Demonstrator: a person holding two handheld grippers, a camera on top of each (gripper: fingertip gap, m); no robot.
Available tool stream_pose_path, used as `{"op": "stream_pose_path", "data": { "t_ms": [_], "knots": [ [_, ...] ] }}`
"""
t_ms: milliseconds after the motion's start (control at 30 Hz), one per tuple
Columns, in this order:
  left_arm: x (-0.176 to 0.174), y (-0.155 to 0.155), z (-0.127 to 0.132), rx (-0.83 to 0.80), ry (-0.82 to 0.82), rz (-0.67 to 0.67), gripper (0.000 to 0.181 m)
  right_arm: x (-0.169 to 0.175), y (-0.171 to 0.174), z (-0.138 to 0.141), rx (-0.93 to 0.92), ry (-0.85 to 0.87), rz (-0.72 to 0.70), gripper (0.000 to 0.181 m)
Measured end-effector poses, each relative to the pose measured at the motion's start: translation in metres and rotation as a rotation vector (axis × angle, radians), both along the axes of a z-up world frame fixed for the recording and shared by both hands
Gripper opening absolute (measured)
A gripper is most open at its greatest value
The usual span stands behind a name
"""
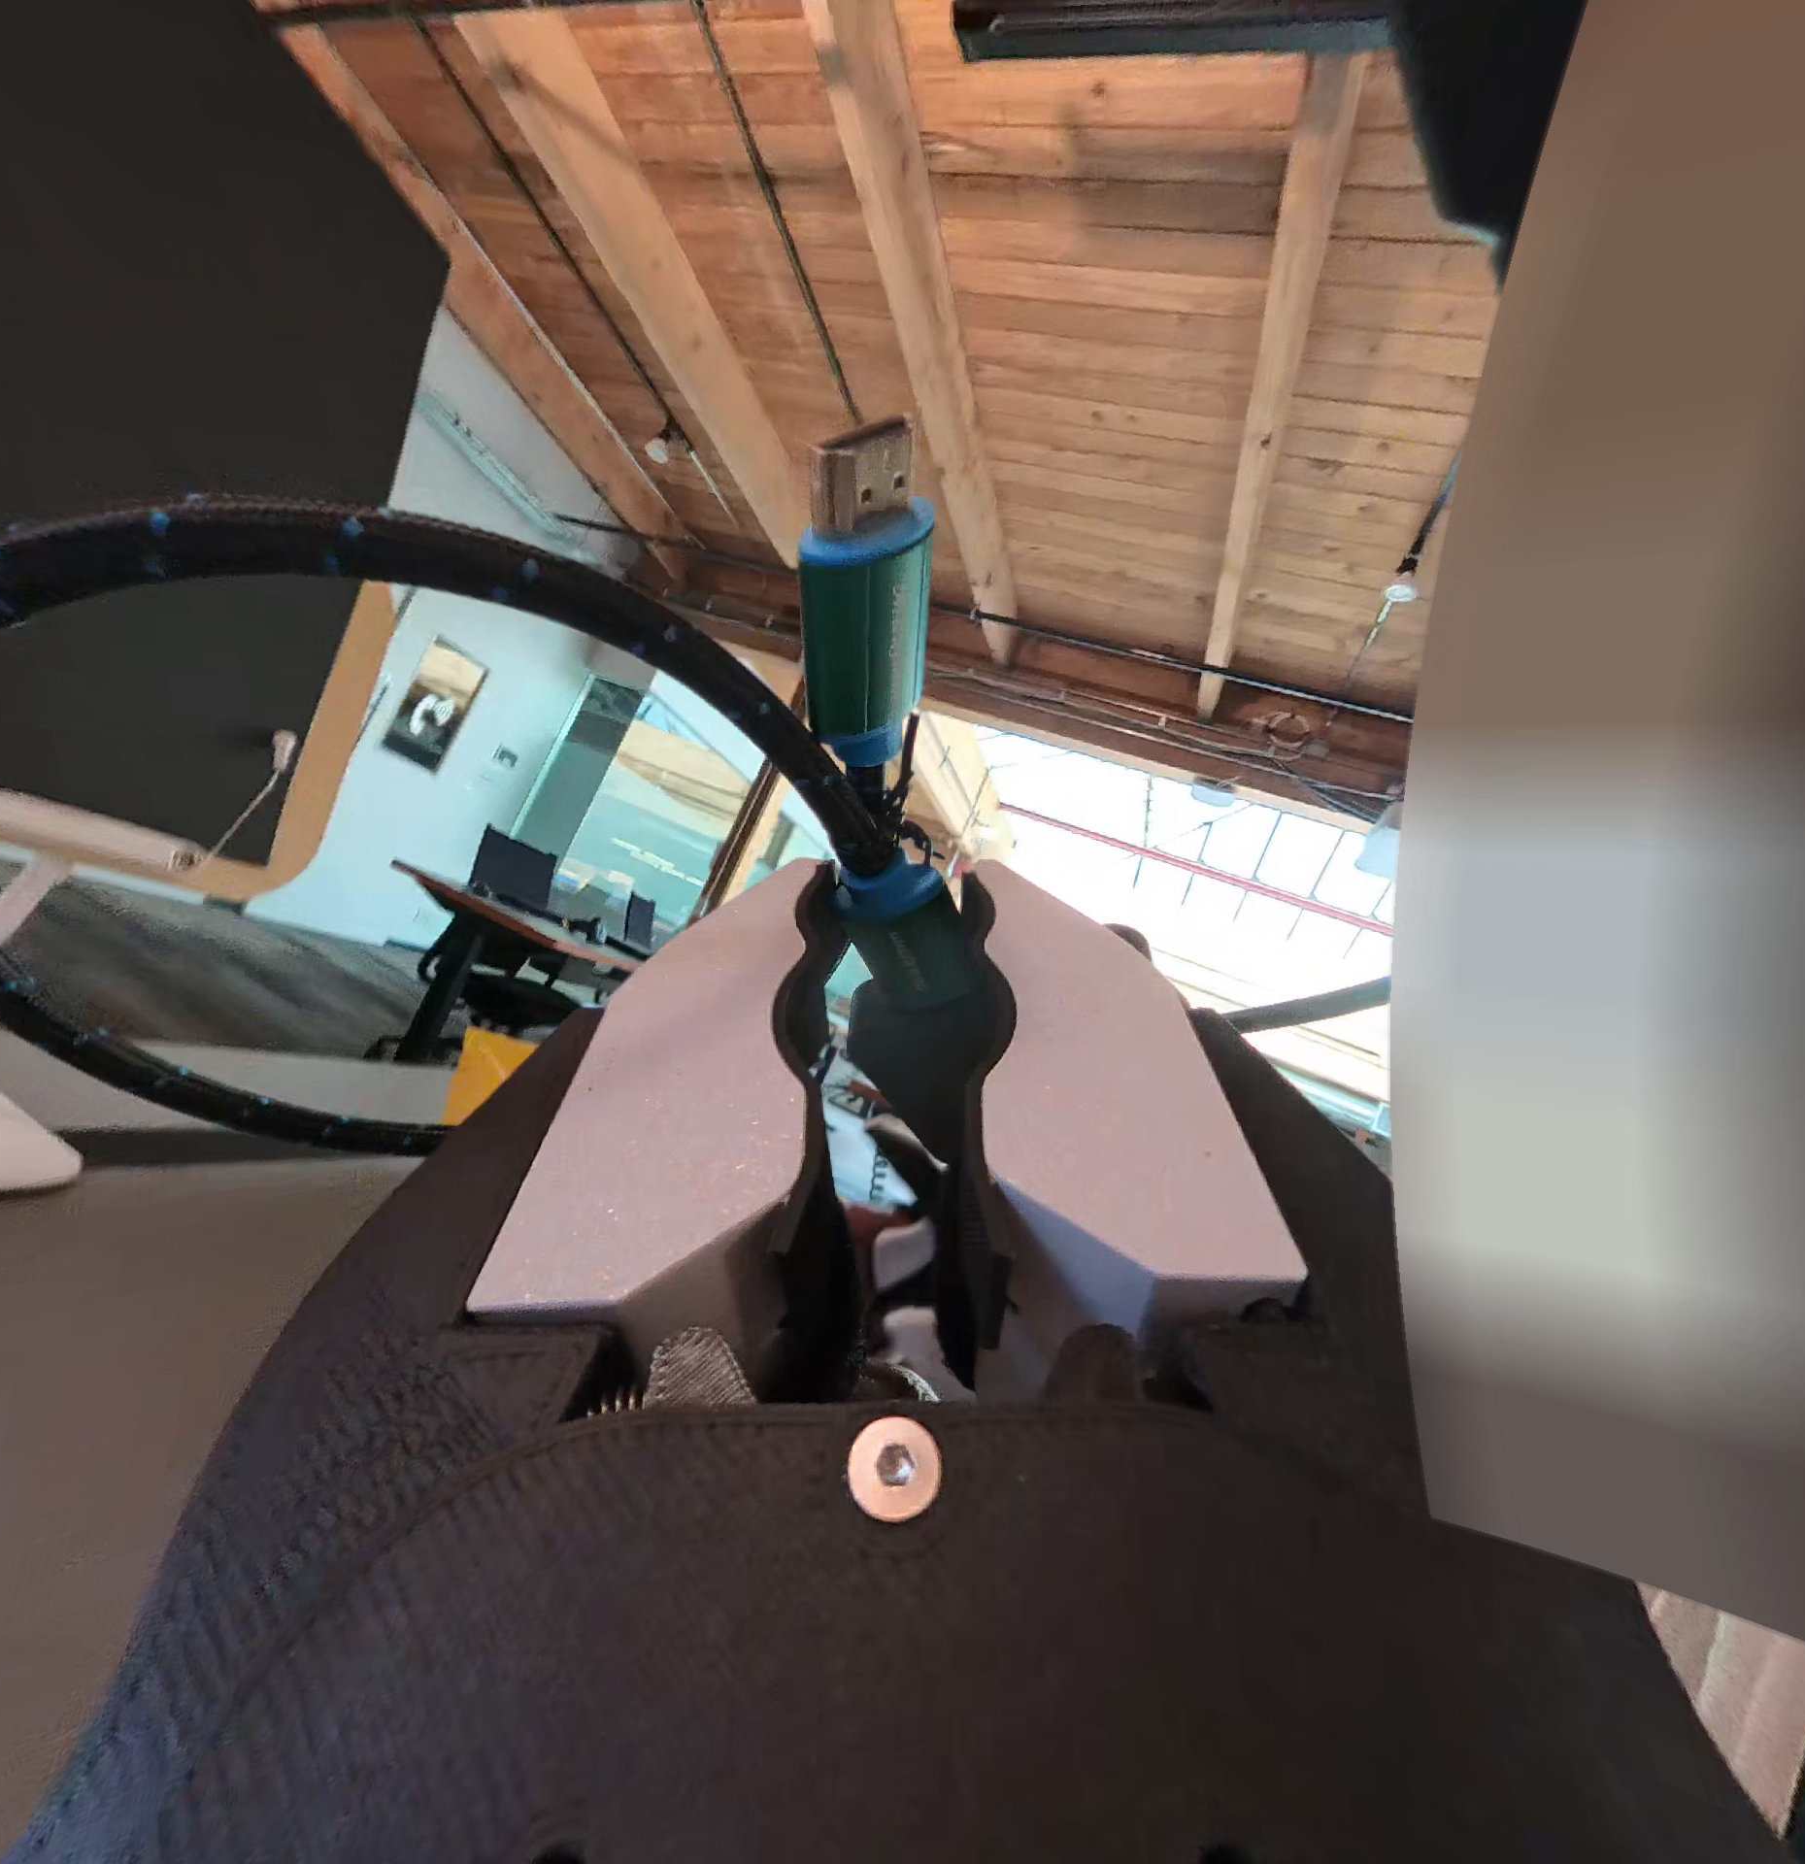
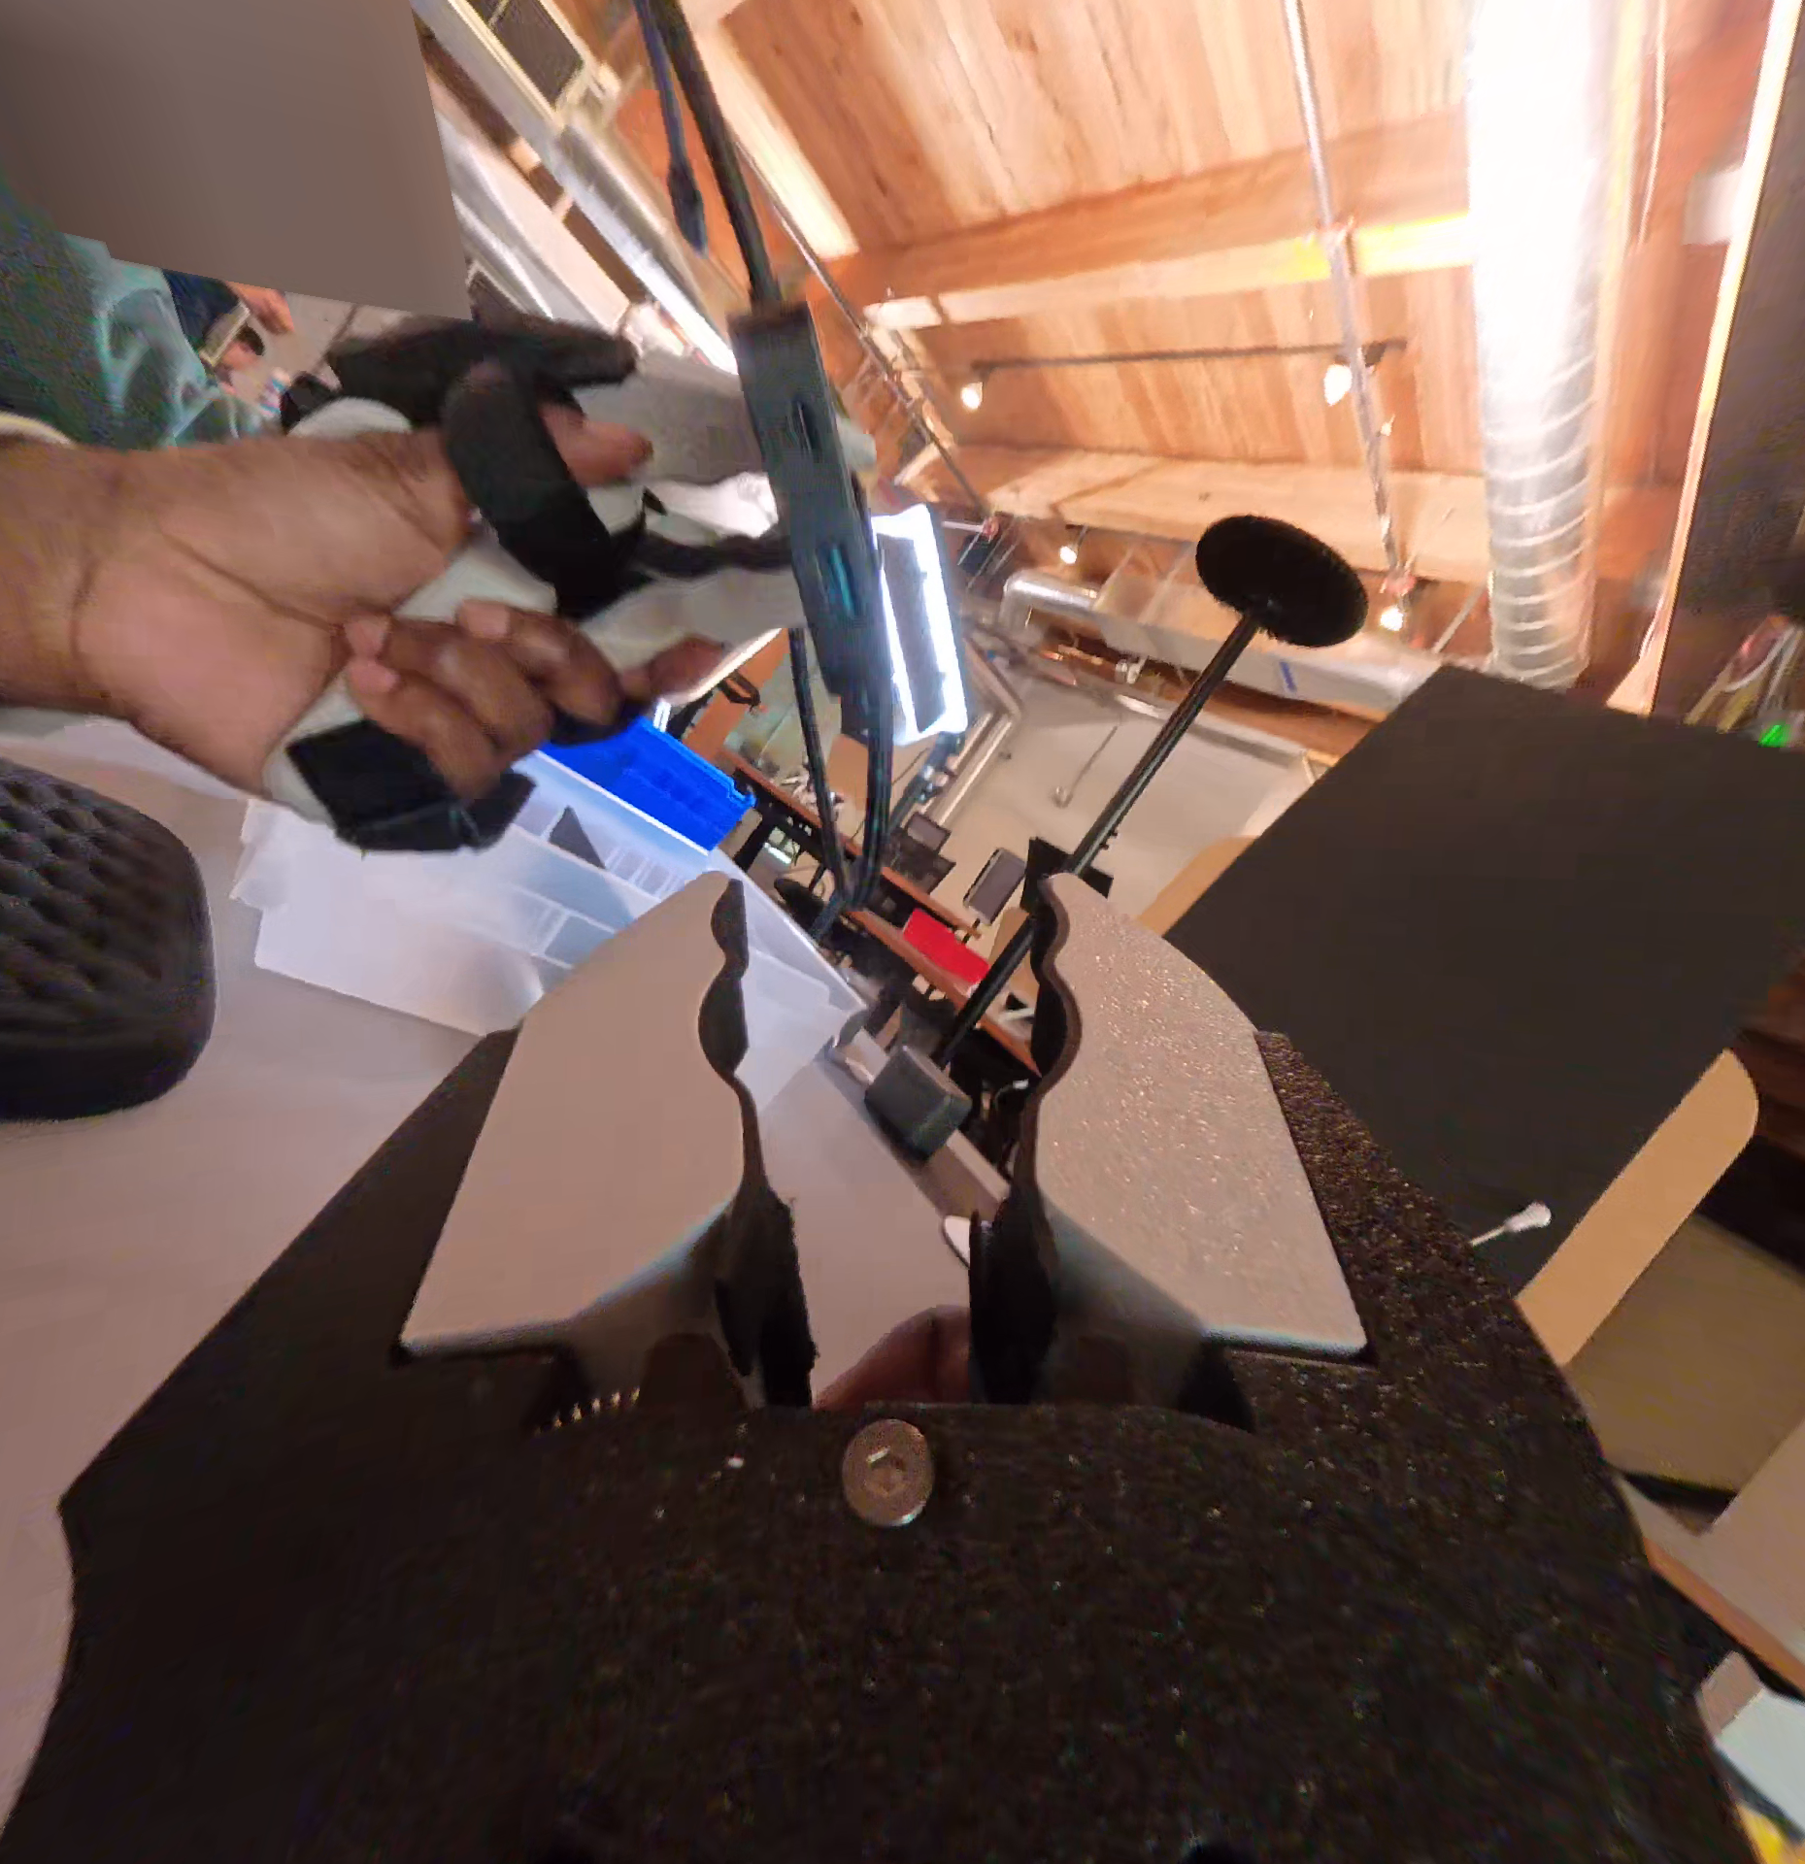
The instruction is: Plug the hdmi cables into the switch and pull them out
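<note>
Both views tilt up toward a plank ceiling [image 1: 1080, 303]. A dark panel [image 2: 1503, 958] stands right of the right gripper [image 2: 888, 968]; a grey table [image 2: 121, 1261] runs left of and under it, with a clear plastic bin [image 2: 454, 928] beyond its left finger. That gripper's jaws stand apart with nothing between them. Ahead and to its left, a hand [image 2: 273, 615] holds the left gripper [image 1: 898, 908] by its handle.

The switch [image 2: 812, 504], a slim dark box, hangs in the air just past the right gripper's tips, upright and slightly tilted; how it is held cannot be told from this view.

The left gripper's jaws are clamped on a green plug [image 1: 913, 963], gripped near the tips. Its braided cable [image 1: 273, 545] loops out to the left and back. A second green plug [image 1: 866, 615] stands upright just past the tips, metal end up, plugged into nothing.
</note>
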State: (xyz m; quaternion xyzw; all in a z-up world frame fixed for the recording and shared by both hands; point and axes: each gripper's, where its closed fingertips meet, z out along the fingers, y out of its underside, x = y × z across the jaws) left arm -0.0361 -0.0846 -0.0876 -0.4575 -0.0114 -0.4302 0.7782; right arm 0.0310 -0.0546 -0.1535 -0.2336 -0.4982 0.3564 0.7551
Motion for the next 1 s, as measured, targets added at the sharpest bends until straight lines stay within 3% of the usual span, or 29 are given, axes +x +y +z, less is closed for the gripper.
{"op": "stream_pose_path", "data": {
  "t_ms": [133,200,267,400,433,500,533,600,667,767,867,1000],
  "knots": [
    [0.022,0.007,-0.029,-0.089,0.025,-0.026,0.023,-0.008,-0.027,0.007,0.105,0.019,0.022,0.05],
    [0.029,0.009,-0.038,-0.12,0.036,-0.033,0.023,-0.012,-0.036,0.01,0.136,0.02,0.026,0.034],
    [0.029,0.01,-0.042,-0.126,0.014,-0.038,0.024,-0.013,-0.041,0.01,0.176,0.014,0.015,0.015],
    [0.021,0.005,-0.036,-0.107,-0.045,-0.07,0.022,-0.019,-0.042,0.008,0.202,-0.07,-0.069,0.014],
    [0.013,0.003,-0.03,-0.094,-0.095,-0.066,0.021,-0.019,-0.045,0.011,0.208,-0.069,-0.077,0.013],
    [-0.056,-0.013,-0.005,0.014,-0.332,0.065,0.021,-0.007,-0.048,0.016,0.209,-0.044,-0.061,0.014],
    [-0.088,-0.026,0.005,0.046,-0.322,0.139,0.022,0.001,-0.04,0.016,0.174,-0.046,-0.086,0.013],
    [-0.107,-0.039,0.012,0.005,-0.098,0.305,0.021,0.015,-0.024,0.011,0.115,-0.064,-0.117,0.013],
    [-0.092,-0.041,0.01,-0.05,0.068,0.292,0.022,0.024,-0.015,0.009,0.1,-0.095,-0.132,0.014],
    [-0.069,-0.045,0.01,-0.019,0.146,0.242,0.022,0.033,0.016,0.015,0.002,-0.127,-0.24,0.014],
    [-0.062,-0.045,0.006,0.001,0.175,0.274,0.022,0.061,0.087,0.016,-0.281,-0.134,-0.469,0.014],
    [-0.048,-0.04,-0.008,-0.053,0.284,0.26,0.022,0.107,0.159,-0.007,-0.681,-0.185,-0.67,0.015]
  ]
}}
